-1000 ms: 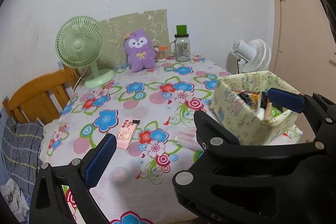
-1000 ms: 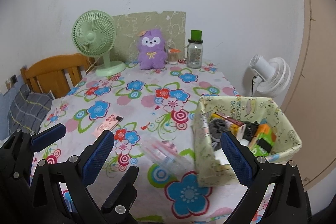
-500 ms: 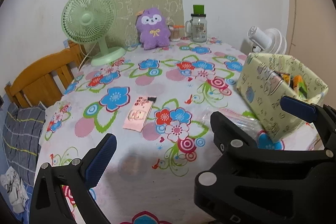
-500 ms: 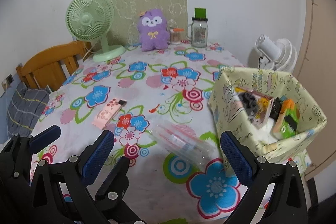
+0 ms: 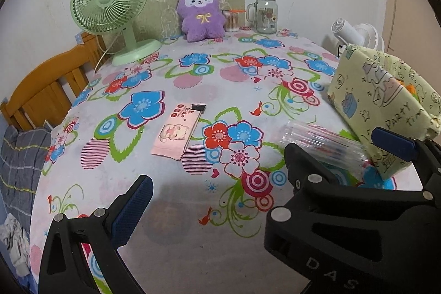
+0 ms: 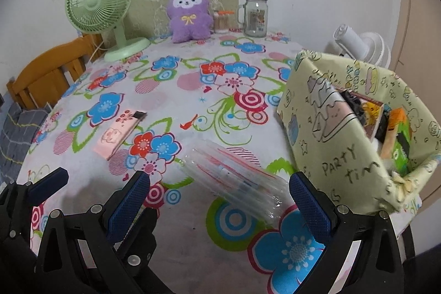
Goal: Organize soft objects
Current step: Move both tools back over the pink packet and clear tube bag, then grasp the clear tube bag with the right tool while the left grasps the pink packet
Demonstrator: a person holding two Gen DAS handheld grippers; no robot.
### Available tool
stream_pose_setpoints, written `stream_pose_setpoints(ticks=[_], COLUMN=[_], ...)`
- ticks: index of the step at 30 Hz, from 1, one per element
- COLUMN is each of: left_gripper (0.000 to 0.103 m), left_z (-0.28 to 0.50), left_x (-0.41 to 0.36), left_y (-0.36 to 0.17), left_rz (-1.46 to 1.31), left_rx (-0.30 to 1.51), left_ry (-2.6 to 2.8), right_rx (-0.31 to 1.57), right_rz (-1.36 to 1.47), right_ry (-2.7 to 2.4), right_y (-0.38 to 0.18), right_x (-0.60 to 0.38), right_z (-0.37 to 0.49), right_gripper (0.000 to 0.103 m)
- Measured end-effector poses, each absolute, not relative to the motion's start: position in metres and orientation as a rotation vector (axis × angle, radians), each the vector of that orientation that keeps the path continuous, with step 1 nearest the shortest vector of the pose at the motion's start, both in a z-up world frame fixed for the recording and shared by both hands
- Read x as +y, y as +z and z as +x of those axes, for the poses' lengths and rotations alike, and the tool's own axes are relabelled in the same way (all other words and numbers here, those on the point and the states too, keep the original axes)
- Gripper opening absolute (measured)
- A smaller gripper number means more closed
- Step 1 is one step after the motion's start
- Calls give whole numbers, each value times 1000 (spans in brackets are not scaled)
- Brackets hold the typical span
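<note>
A purple plush toy sits upright at the far edge of the floral table. A pink flat pouch lies mid-table. A clear plastic pack of pens lies beside a pale yellow fabric box holding several items at the right. My left gripper is open and empty above the near table edge. My right gripper is open and empty, with the clear pack just ahead between its fingers.
A green desk fan, a glass mug jar with green lid and a cotton-swab tub stand at the back. A wooden chair is at the left, a white fan behind the box.
Both grippers moved forward and lower over the table. The views tilted down, so the pouch, the clear pack and the box appear closer. Both stayed open.
</note>
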State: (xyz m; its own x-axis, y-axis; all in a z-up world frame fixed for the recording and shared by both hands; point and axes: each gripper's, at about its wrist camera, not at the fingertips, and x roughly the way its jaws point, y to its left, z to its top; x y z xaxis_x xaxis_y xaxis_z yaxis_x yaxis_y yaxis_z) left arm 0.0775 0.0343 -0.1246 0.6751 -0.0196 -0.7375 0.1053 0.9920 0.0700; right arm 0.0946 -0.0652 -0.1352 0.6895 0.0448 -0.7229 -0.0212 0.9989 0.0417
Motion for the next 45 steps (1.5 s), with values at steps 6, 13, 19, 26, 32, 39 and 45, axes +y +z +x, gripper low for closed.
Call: stream_pose_setpoints(ticks=[6,13,19,26,32,39,45], left_gripper=[103,103,103,103,103,103,102], left_z=[88,96,99,104,109,115,128], left_x=[35,38,42,45,44,42,48], left_y=[-135,-144,-147,-147,-150,-149,-141], left_rz=[112,120,120,124,128,130,117], left_rx=[854,882,892,889,897,898,889], left_ry=[-64,-48,-45,-34,-35,-29,-5], right_rx=[814,862,858,855,895,896,911], right_rz=[5,23,-11,-85,-102,-102,-65], right_ry=[22,37,65,73,60,110,172], right_y=[-143,-154,-155,-156,-163,-162,-153], right_x=[-61,-56,-48,-45,-52,-49,-44], right_z=[103,113,116,129,139,144,157], right_gripper=[102,95,74,60,60,38,23])
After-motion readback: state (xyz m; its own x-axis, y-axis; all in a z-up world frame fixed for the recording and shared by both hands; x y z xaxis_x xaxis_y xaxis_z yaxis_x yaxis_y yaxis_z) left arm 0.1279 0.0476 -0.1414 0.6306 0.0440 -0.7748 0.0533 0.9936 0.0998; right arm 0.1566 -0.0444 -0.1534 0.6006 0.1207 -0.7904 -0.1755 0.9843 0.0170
